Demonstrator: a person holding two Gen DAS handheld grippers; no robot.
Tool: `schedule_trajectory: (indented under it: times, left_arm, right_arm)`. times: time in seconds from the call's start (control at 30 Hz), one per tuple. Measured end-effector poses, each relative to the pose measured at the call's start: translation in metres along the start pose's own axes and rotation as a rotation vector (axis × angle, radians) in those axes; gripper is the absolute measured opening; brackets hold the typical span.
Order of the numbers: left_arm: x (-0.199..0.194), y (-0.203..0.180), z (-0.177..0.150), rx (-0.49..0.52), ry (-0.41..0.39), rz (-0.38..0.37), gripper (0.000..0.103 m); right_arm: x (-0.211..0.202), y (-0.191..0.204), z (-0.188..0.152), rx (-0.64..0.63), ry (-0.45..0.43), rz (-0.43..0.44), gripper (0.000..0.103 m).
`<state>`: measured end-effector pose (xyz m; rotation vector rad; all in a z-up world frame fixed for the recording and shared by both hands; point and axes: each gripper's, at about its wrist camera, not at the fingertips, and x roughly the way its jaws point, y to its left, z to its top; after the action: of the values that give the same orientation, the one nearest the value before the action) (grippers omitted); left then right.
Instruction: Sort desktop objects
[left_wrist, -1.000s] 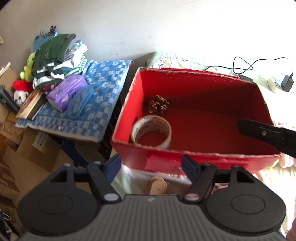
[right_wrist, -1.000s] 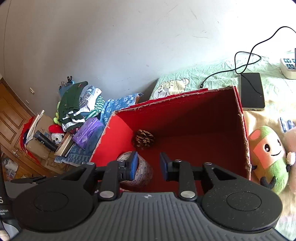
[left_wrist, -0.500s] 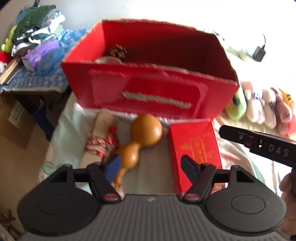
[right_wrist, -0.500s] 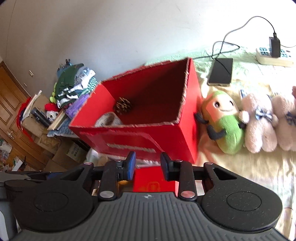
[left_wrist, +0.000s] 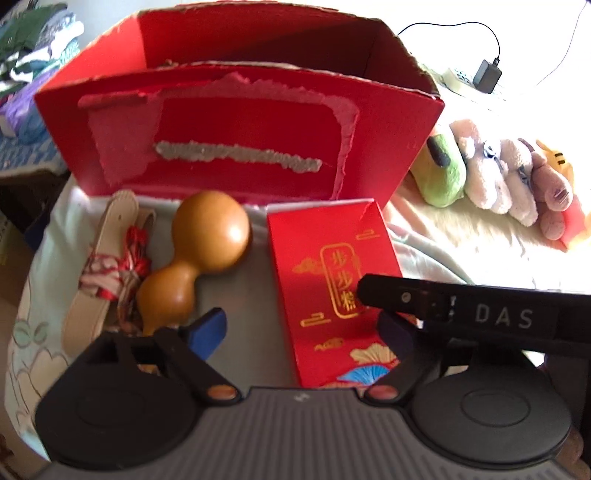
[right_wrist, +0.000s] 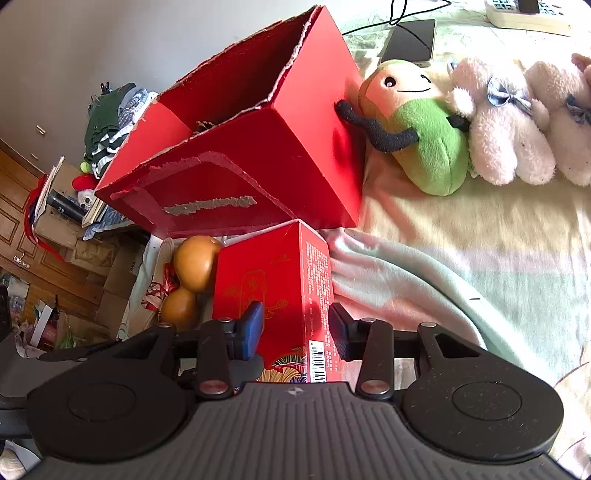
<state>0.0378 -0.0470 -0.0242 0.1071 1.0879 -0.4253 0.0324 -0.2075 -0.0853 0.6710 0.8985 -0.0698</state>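
A small red box (left_wrist: 325, 258) with gold characters lies on the bed in front of a big open red carton (left_wrist: 240, 122). Left of it lie a brown gourd (left_wrist: 207, 232) and a beige strap (left_wrist: 110, 229) tied with red string. My left gripper (left_wrist: 303, 332) hovers low over the near end of the box, its jaws opening wide; nothing is gripped. My right gripper (right_wrist: 295, 326) straddles the same small red box (right_wrist: 273, 266), jaws opening, pads not pressing it. One of the right gripper's black fingers (left_wrist: 461, 314) crosses the left wrist view. A pinecone (right_wrist: 203, 125) shows inside the carton (right_wrist: 229, 177).
Plush toys (right_wrist: 424, 136) lie in a row right of the carton, the green one against its side wall. A phone (right_wrist: 410, 40) and a power strip (right_wrist: 528, 11) lie behind them. Folded clothes (right_wrist: 110, 122) and cardboard boxes crowd the left, past the bed's edge.
Both views have dropped from the carton's inside to the things in front of it. Both pairs of jaws stand wider. The small red box now lies between the right fingers.
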Motion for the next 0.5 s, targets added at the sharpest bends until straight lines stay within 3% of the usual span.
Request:
schedule_trajectory:
  times: [0.1, 0.27, 0.37, 0.5]
  left_arm:
    - [0.005, 0.003, 0.004, -0.011, 0.012, -0.039, 0.094]
    - [0.01, 0.004, 0.001, -0.029, 0.008, -0.091, 0.1]
    - [0.011, -0.002, 0.002, -0.009, 0.042, -0.171, 0.089]
    - [0.014, -0.027, -0.001, 0.115, 0.038, -0.105, 0.089]
  right_arm:
    - [0.007, -0.001, 0.003, 0.021, 0.006, 0.007, 0.045]
    - [0.018, -0.007, 0.007, 0.082, 0.02, 0.022, 0.058]
    - [0.019, -0.011, 0.008, 0.103, 0.027, 0.036, 0.059]
    - [0.011, -0.027, 0.004, 0.179, 0.052, 0.083, 0.051]
